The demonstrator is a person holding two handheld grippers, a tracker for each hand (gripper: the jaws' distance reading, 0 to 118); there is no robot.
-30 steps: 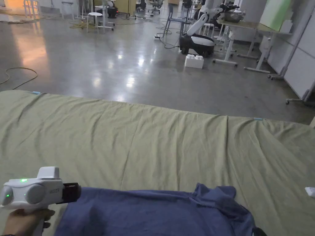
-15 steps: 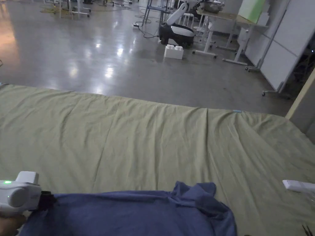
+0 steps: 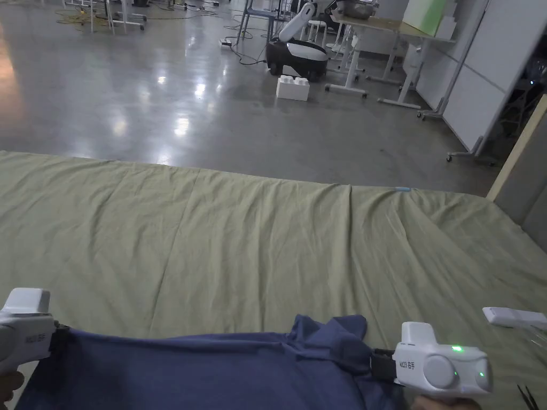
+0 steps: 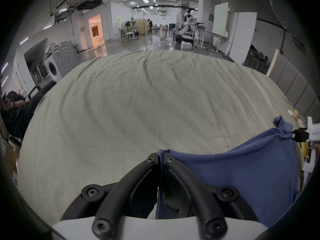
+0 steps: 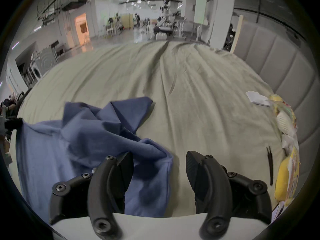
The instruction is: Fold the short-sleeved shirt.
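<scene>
Pinching the blue shirt (image 4: 242,171), left claw (image 4: 160,159) is clamped; right claw (image 5: 159,165) gapes; lettering unreadable.

A large robotics lab: polished concrete floor (image 3: 160,101), white mobile robot (image 3: 297,50), wheeled desks (image 3: 374,32), washing machine (image 4: 52,68).

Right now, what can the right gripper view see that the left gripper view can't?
Right gripper view: the right gripper with its jaws wide open, the shirt edge lying in the gap, and black tweezers on the sheet.
Left gripper view: the left gripper with its jaws shut on a shirt corner, cloth pinched between them.
Both: the blue shirt, the green sheet, a washer far to the left and the big room behind.
</scene>
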